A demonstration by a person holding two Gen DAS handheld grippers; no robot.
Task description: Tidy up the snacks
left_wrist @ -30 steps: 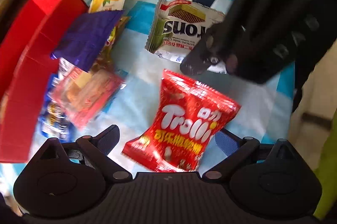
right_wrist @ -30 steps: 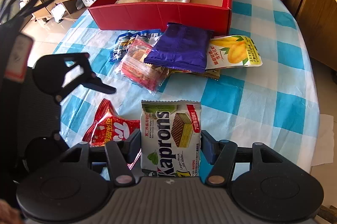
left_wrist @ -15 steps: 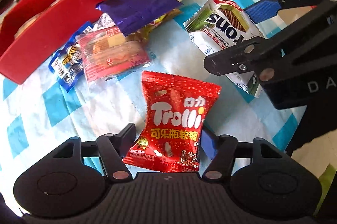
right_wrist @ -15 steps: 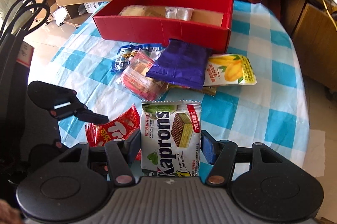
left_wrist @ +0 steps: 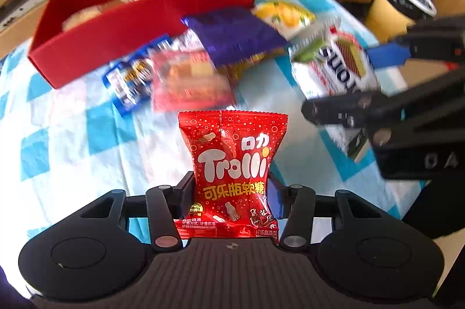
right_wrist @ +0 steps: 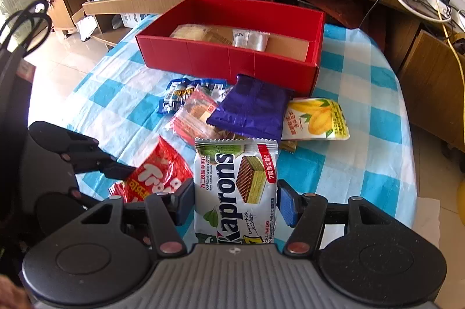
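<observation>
Your left gripper point(left_wrist: 231, 192) has its fingers clamped on the lower half of the red Trolli gummy bag point(left_wrist: 232, 172), which stands upright between them, pinched at the waist and lifted off the bench point(left_wrist: 87, 152). Your right gripper point(right_wrist: 235, 201) holds the Kaprons wafer pack point(right_wrist: 235, 187) between its fingers, the blue pads pressing on both edges; the pack stands upright with the label facing the camera.

The checked blue-and-white cloth covers the bench. At its far side sits the red box point(right_wrist: 229, 56), open on top, with a few pale wrapped snacks lying on its cardboard floor. Just in front of the box lies a loose heap: a purple packet point(right_wrist: 250, 111) overlapping a clear red-printed biscuit pack point(right_wrist: 191, 117), a blue wrapped snack point(right_wrist: 180, 94) to its left, and a yellow mango packet point(right_wrist: 316, 120) to its right. In the right wrist view the Trolli bag shows tilted, just left of the wafer pack.
</observation>
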